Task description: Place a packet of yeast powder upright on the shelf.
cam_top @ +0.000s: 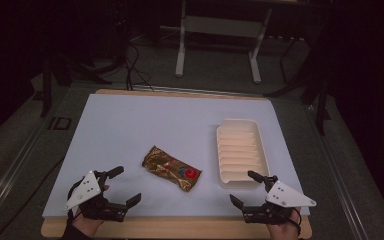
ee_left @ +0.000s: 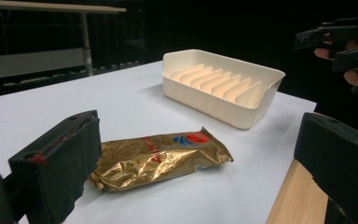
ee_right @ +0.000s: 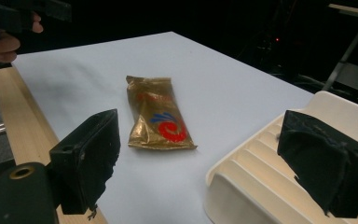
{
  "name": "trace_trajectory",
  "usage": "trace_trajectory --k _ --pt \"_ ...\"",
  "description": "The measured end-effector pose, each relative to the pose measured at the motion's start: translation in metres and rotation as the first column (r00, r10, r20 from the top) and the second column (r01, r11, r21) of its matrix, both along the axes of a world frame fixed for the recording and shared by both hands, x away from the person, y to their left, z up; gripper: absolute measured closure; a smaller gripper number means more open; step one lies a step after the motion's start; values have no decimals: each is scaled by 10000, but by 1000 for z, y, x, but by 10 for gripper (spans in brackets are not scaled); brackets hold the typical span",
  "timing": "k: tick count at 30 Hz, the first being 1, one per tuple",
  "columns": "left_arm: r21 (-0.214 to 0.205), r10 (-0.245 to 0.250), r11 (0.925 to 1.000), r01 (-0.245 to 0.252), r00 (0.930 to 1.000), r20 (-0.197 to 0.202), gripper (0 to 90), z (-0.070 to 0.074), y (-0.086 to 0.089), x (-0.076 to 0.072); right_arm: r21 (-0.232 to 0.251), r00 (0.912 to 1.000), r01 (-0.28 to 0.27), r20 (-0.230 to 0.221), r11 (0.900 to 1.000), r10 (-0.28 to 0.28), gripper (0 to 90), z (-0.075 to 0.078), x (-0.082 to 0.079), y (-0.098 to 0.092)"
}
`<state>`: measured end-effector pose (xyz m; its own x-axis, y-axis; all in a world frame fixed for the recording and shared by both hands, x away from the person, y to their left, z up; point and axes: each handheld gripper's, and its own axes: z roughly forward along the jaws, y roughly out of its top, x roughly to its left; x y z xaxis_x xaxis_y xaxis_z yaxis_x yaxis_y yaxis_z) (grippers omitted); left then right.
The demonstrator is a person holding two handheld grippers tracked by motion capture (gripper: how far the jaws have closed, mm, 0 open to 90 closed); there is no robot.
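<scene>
Both sets of fingers spread wide, empty: left gripper [cam_top: 121, 185], right gripper [cam_top: 244, 187]. Gold snack packet [cam_top: 171, 168] between them, lettering unreadable. Ribbed tray [cam_top: 241, 149] beside the packet.

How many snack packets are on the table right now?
1. The gold snack packet lies flat on the white table sheet, left of the ribbed cream tray, between the two open grippers. The tray looks empty, so nothing seems hidden there.
</scene>
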<state>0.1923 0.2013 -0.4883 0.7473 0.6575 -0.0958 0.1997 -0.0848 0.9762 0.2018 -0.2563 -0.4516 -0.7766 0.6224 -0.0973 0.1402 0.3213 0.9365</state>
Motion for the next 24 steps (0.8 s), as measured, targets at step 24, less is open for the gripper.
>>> trace_trajectory --k 24 --pt "274 -1025 9941 1052 9910 -856 12 19 -14 -4 81 9965 -835 58 9965 835 112 5 -8 8"
